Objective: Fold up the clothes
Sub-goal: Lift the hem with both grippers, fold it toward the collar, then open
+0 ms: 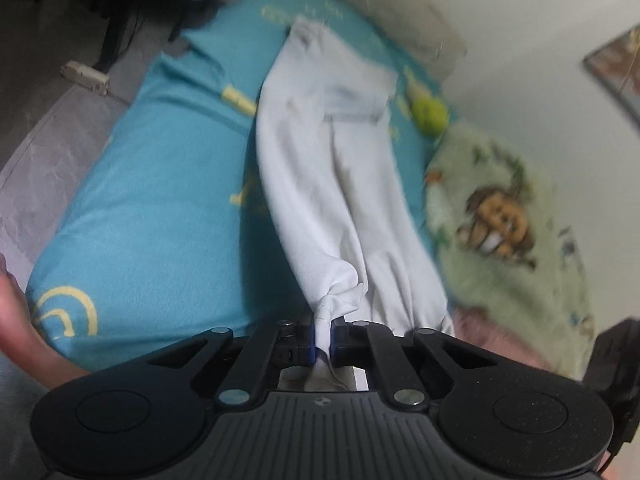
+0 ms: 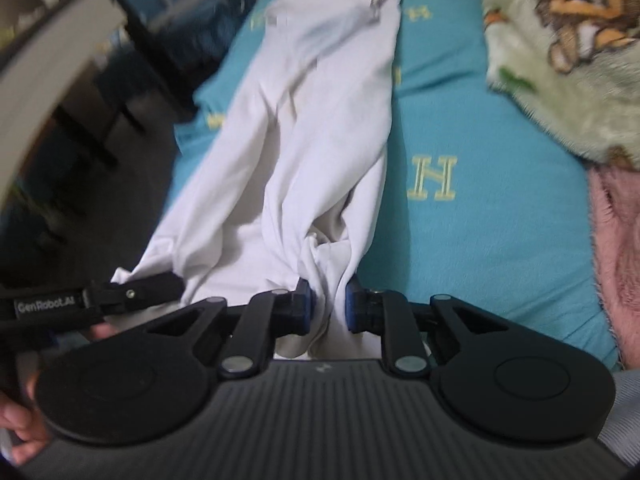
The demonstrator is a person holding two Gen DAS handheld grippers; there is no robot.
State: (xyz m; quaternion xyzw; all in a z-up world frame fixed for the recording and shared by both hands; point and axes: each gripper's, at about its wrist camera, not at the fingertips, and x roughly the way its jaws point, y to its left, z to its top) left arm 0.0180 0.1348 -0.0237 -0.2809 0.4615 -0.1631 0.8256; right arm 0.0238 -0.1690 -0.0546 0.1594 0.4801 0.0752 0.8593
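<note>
A white garment (image 1: 332,168) lies lengthwise on a turquoise blanket (image 1: 160,200), its near end lifted and bunched. My left gripper (image 1: 323,332) is shut on a twisted corner of that near end, with cloth squeezed between the blue pads. In the right wrist view the same garment (image 2: 320,120) runs away from me, and my right gripper (image 2: 329,304) is shut on a thick fold of it. The left gripper (image 2: 180,284) shows there at the left, pinching the garment's other near corner. Both views are blurred.
A green fleece blanket with a lion print (image 2: 568,60) and a pink blanket (image 2: 616,240) lie to the right on the bed. A green toy (image 1: 430,118) sits near a pillow (image 1: 400,8). Dark furniture (image 2: 120,80) and floor (image 1: 40,120) lie left of the bed. A hand (image 1: 12,320) is at the left edge.
</note>
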